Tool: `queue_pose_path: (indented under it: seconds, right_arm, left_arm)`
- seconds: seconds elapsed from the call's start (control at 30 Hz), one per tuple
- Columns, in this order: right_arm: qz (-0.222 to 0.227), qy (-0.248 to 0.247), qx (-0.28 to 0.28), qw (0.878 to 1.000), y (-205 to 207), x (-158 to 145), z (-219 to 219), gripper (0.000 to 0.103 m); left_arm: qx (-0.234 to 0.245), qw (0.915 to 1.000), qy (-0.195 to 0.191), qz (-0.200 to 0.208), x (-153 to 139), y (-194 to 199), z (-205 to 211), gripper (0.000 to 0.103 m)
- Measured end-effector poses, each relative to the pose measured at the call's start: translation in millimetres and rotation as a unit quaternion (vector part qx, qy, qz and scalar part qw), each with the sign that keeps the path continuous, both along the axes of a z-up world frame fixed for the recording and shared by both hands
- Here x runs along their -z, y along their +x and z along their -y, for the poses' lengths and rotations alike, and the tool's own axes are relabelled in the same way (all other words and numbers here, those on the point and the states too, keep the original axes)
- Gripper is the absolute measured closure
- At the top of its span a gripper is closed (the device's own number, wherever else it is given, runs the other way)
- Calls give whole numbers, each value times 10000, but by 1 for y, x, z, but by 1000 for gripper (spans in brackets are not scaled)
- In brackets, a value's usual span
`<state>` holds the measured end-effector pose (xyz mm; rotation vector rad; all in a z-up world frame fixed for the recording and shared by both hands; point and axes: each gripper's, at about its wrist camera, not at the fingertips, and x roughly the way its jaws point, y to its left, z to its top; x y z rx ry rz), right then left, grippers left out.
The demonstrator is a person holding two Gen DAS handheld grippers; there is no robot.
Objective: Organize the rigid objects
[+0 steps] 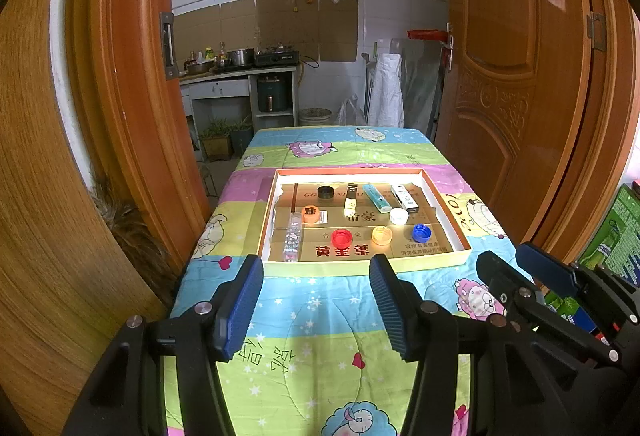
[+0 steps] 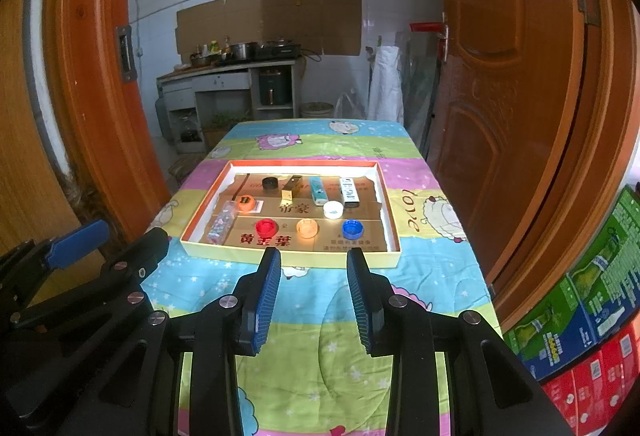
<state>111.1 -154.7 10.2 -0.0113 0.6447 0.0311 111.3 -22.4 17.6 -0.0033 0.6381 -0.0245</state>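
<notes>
where only right wrist sees drink cartons (image 2: 592, 300), both grippers' fingers (image 1: 240, 300) released, empty

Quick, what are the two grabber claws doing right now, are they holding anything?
Left gripper: open, holding nothing, above the tablecloth.
Right gripper: open, holding nothing, short of the tray.

A home kitchen: stove (image 1: 277, 57), pots (image 1: 241, 56) and wooden doors (image 1: 516, 76).
</notes>
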Motion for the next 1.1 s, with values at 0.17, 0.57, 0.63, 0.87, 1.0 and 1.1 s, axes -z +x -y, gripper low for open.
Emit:
queue_pose_path:
  seconds: [0.17,0.57,0.63,0.87,1.0,1.1]
  right_arm:
    - [1,-4,-3,10000,0,0,-1,68]
    - [24,11,7,10000,2,-1,-4,68]
    - [18,14,-3,10000,2,-1,-5,68]
    - [19,17,4,10000,1,-1,-3,68]
    - [27,9,0,10000,1,-1,-4,68]
    - [21,12,3,10000,1,-1,-3,68]
  left_arm:
    - [7,10000,0,5,-1,0,1,47]
    - [-76,10000,-52,22,0,2,-8,47]
    - [-67,10000,-35,20,0,2,-7,47]
    - [-81,10000,-25,29,0,2,-7,47]
    - [-86,10000,-8,34,-1,1,-5,47]
    - [-87,10000,-13,31,0,2,-6,47]
